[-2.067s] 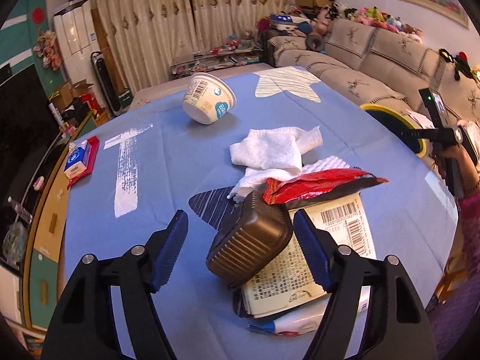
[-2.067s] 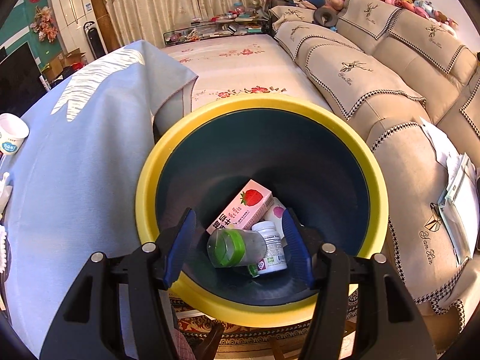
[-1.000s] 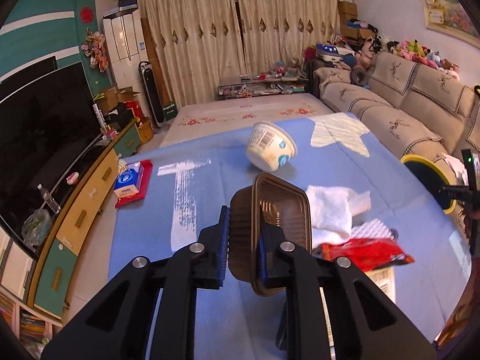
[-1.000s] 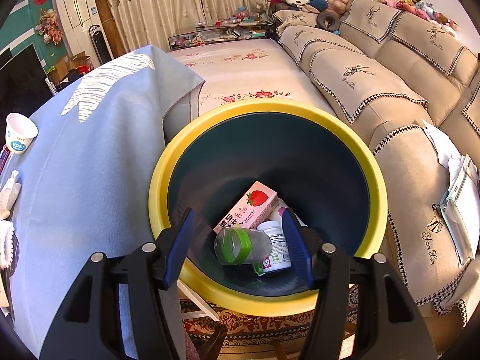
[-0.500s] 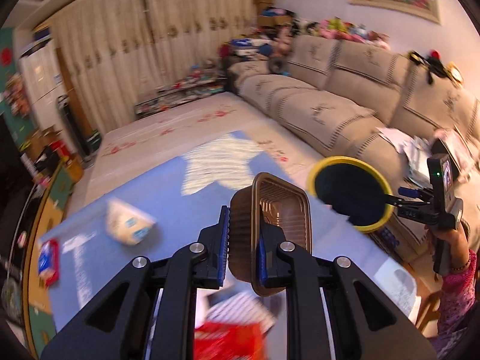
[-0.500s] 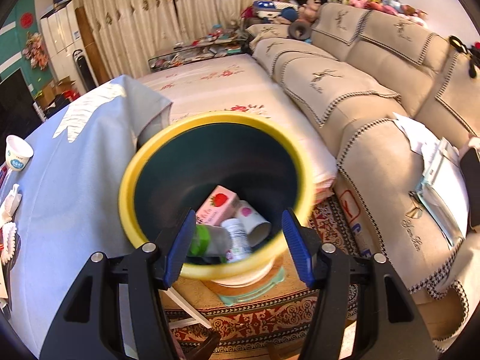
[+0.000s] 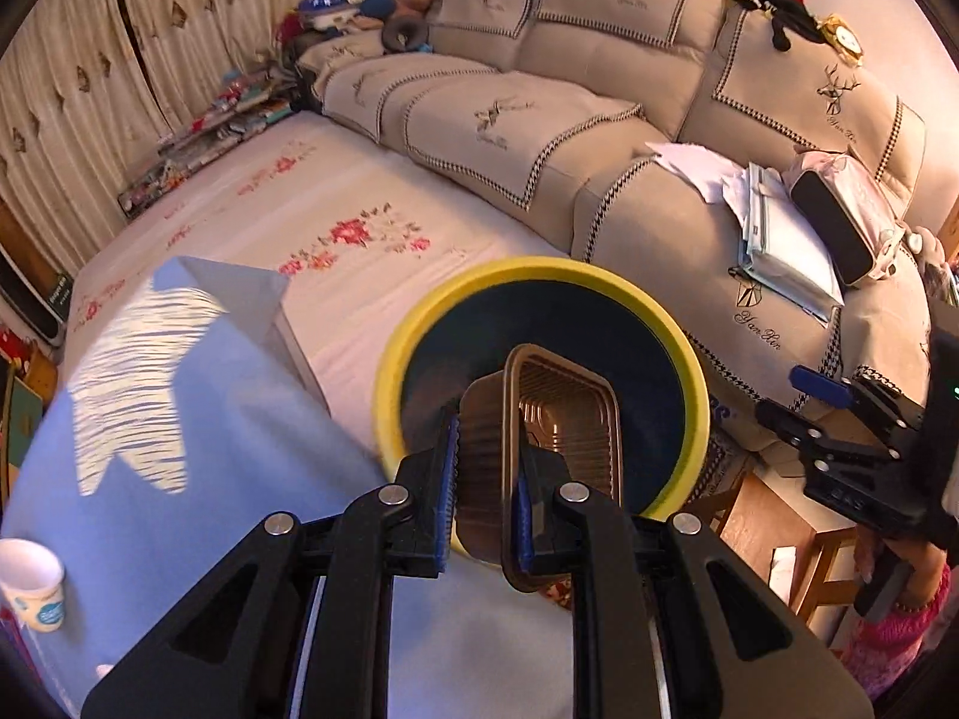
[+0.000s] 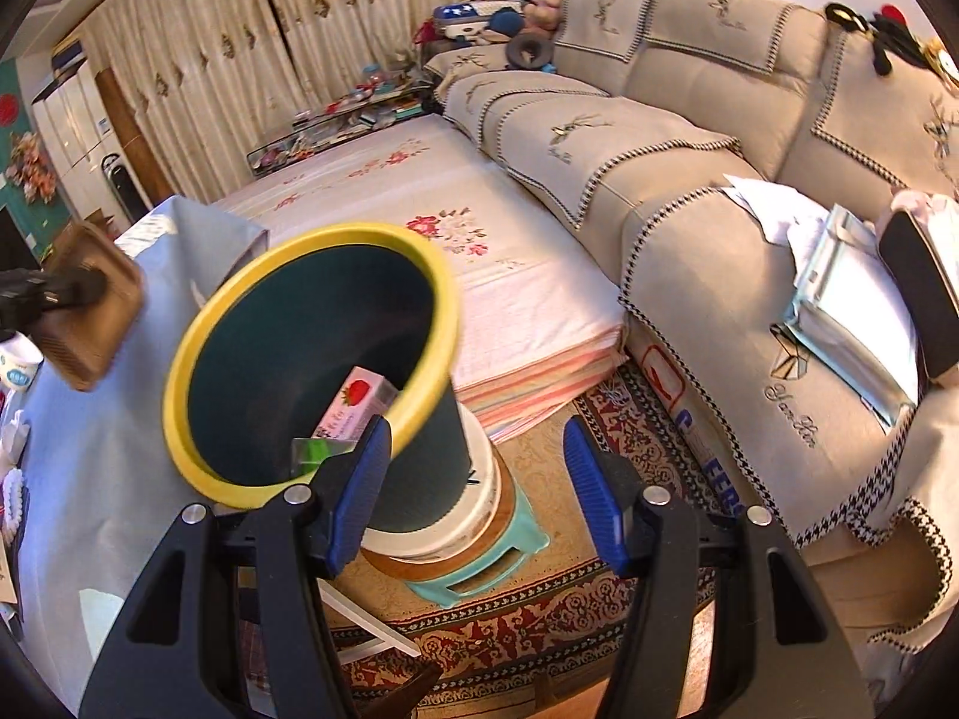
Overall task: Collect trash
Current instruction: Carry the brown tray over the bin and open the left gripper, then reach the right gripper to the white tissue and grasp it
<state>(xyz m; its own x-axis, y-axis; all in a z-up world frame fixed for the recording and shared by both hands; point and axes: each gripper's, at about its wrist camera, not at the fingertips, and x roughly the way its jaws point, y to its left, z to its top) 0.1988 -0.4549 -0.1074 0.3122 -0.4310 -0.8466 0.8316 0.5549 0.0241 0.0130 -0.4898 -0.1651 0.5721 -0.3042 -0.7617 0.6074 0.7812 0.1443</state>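
My left gripper (image 7: pixel 482 467) is shut on the rim of a brown plastic food tray (image 7: pixel 563 431) and holds it over the table's right edge, right in front of the dark bin with a yellow rim (image 7: pixel 419 323). In the right wrist view the tray (image 8: pixel 90 323) hangs left of the bin (image 8: pixel 311 323). The bin holds a pink strawberry carton (image 8: pixel 353 401) and a green-capped bottle (image 8: pixel 311 452). My right gripper (image 8: pixel 476 479) is open and empty, to the right of the bin, above the rug. It also shows at the right of the left wrist view (image 7: pixel 839 419).
The blue tablecloth (image 7: pixel 180 419) carries a white paper cup (image 7: pixel 30 593). The bin stands on a round stool (image 8: pixel 473 545) on a patterned rug. A beige sofa (image 7: pixel 599 120) with papers lies behind. A floral mat (image 7: pixel 335 210) covers the floor.
My left gripper closed on the brown tray, lifted it off the table and carried it right to the bin. My right gripper pulled back and to the right of the bin, staying open.
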